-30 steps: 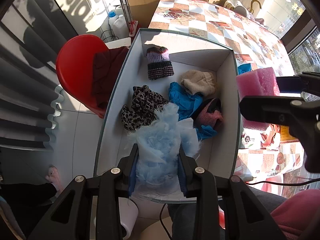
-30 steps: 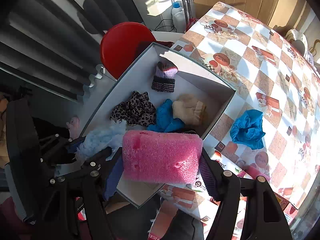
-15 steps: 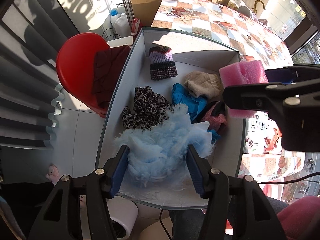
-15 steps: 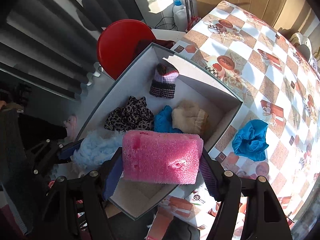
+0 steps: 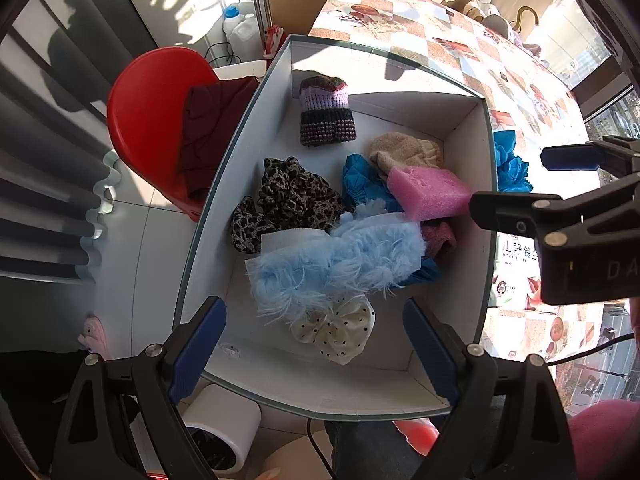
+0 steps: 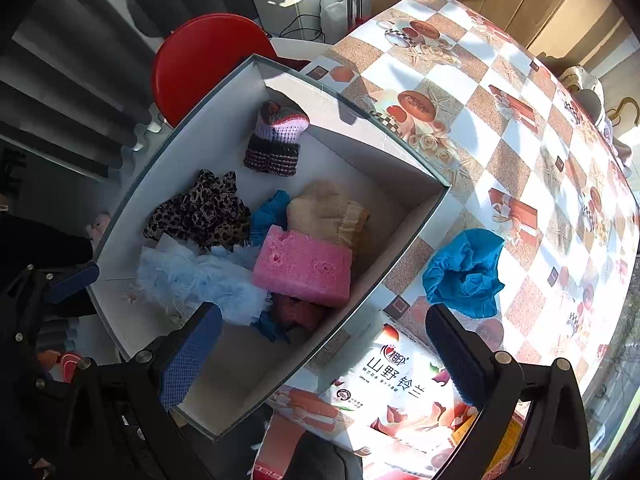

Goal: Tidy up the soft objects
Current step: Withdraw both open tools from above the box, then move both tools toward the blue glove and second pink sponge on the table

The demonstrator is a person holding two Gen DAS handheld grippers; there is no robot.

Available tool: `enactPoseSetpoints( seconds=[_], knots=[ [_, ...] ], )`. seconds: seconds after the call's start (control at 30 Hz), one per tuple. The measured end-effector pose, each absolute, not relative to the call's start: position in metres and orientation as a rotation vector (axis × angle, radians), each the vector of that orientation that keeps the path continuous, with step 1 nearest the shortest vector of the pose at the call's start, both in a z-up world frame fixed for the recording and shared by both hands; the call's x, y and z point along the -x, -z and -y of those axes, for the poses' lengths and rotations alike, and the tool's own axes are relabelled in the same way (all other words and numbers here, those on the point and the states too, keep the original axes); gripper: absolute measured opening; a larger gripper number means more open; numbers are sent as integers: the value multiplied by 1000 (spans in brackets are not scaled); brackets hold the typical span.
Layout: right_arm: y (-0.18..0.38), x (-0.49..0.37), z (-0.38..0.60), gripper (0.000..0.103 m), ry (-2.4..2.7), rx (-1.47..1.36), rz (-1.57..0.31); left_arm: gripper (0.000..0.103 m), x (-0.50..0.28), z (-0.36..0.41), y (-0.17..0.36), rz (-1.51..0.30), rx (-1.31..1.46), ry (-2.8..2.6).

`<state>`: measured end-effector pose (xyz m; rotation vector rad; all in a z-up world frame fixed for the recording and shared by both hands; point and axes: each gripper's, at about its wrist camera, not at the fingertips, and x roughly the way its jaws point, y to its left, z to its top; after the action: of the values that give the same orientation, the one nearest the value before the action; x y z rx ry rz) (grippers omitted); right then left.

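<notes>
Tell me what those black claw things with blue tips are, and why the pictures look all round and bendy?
Those claws are two grabbing tools, and a person holds one in each hand. Each has a small round-eyed camera looking down its fingers, which bends the picture. One picture comes from the left gripper, the other from the right gripper. Both look down into a white box on a checkered table. Inside lie soft things: a pink sponge, a fluffy light-blue piece, a leopard-print cloth, a striped knit hat, a beige hat and a dotted cream bow. A blue cloth waits outside on the table. Both claws are opening and hold nothing; the sponge and fluffy piece lie in the box.
</notes>
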<state>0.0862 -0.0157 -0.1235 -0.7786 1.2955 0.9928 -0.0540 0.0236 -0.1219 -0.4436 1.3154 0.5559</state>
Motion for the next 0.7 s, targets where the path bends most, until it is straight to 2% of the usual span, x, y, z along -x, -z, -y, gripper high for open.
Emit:
enactPoseSetpoints(
  seconds=[0.33,0.7],
  knots=[
    [176,-66,26,103,-890,1114,-1239,92,56,-10,140,-1388,427,-508],
    [177,-69,31,103,-875,1120,-1249,92,59,-15,133,-1369,435,-520]
  ],
)
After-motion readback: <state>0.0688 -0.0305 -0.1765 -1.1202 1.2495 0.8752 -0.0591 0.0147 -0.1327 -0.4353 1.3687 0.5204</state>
